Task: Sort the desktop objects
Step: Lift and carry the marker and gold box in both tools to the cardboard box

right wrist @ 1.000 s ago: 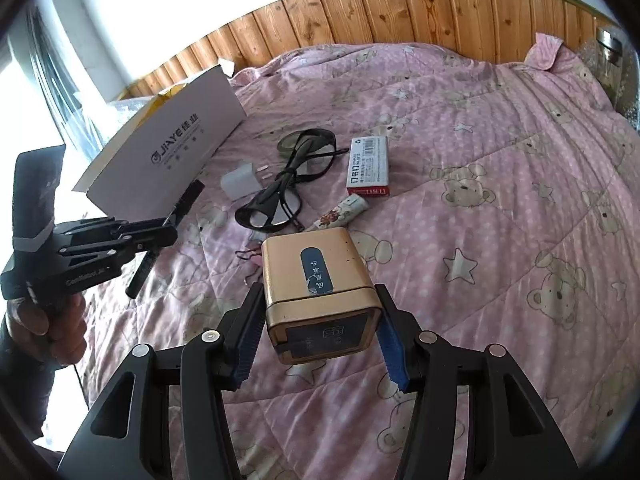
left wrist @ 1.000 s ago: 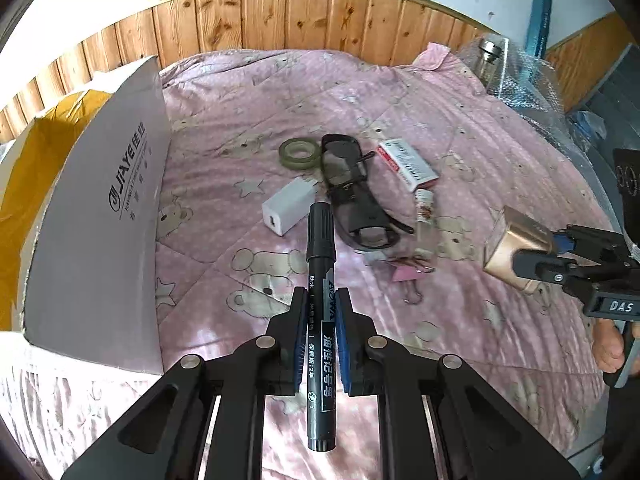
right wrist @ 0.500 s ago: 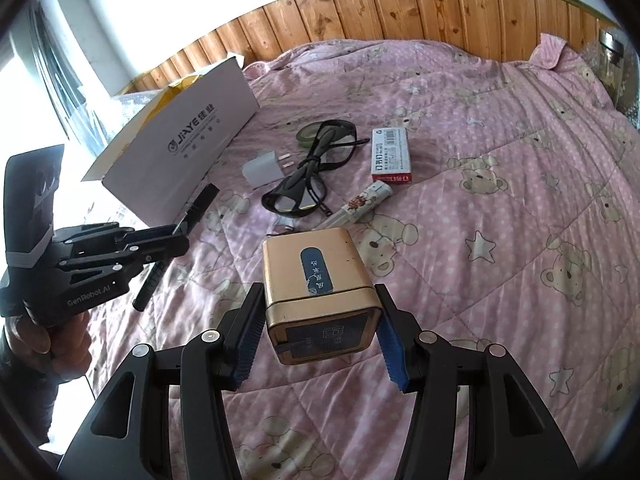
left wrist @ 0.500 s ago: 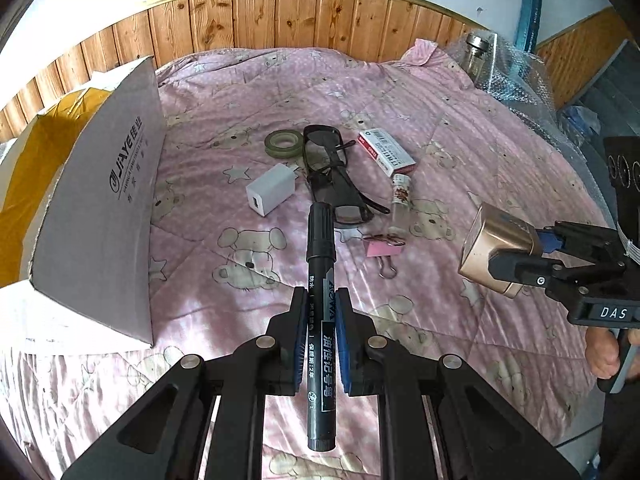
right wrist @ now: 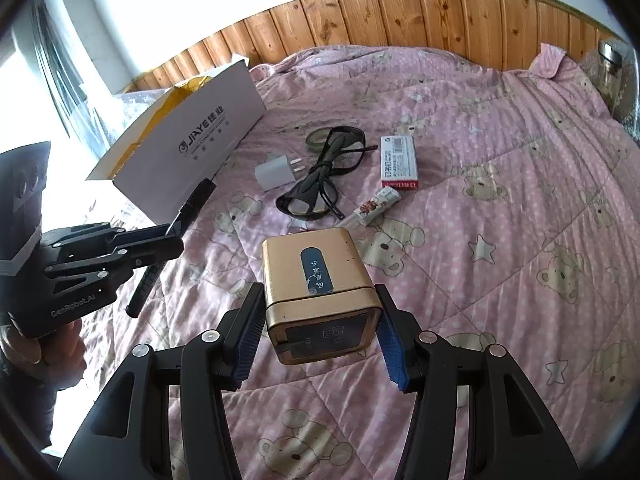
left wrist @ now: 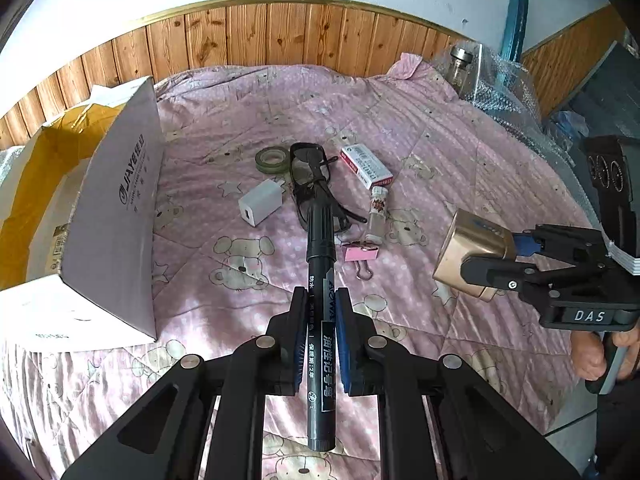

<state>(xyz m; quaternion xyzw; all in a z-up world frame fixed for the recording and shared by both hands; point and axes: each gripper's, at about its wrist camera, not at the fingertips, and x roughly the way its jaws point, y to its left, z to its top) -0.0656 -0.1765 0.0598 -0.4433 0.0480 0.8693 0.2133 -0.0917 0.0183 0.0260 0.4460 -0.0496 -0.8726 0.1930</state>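
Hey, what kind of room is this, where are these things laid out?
Probably a bedroom at home, not an office: the objects lie on a pink bear-print quilt spread like bedding, wooden wall panelling runs behind it, and an open cardboard box sits at the quilt's edge.

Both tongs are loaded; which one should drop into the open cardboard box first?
Left, probably. The left tongs, shut on the black marker, sit right beside the open cardboard box. The right tongs, shut on the gold tin, are farther off, across the quilt.
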